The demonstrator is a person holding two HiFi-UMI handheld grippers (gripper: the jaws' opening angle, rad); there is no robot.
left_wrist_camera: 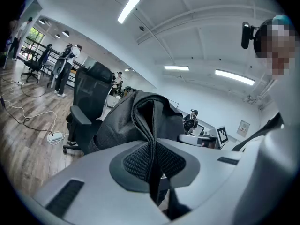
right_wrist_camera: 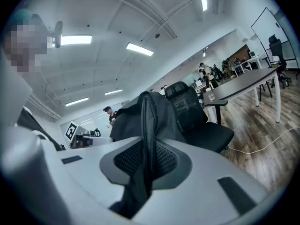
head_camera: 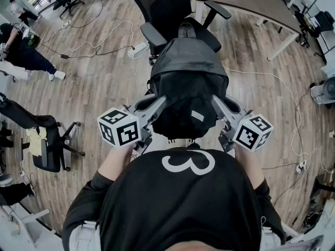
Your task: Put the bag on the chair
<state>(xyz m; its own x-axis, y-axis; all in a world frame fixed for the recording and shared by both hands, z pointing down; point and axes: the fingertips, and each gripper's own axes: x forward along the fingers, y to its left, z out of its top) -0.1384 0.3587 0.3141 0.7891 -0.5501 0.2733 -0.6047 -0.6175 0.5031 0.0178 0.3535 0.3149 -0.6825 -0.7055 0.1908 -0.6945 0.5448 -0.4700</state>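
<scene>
A black backpack (head_camera: 188,82) hangs between my two grippers, in front of the person's chest. My left gripper (head_camera: 159,102) is shut on a fold of the bag's left side and my right gripper (head_camera: 217,102) is shut on its right side. In the left gripper view a strip of bag fabric (left_wrist_camera: 140,121) runs down between the ribbed pads (left_wrist_camera: 136,163) of the left gripper (left_wrist_camera: 152,168). The right gripper (right_wrist_camera: 146,165) pinches a similar fold of the bag (right_wrist_camera: 150,114). The black office chair (head_camera: 167,9) stands just beyond the bag, its seat mostly hidden by it, and shows as the chair (left_wrist_camera: 89,93) and the chair (right_wrist_camera: 197,116) in the gripper views.
A long desk (head_camera: 261,4) stands at the back right. Cables and a power strip (head_camera: 138,49) lie on the wood floor left of the chair. Another office chair (head_camera: 47,140) is at the left, a person (head_camera: 21,51) at the far left, and a round appliance (head_camera: 327,90) at the right edge.
</scene>
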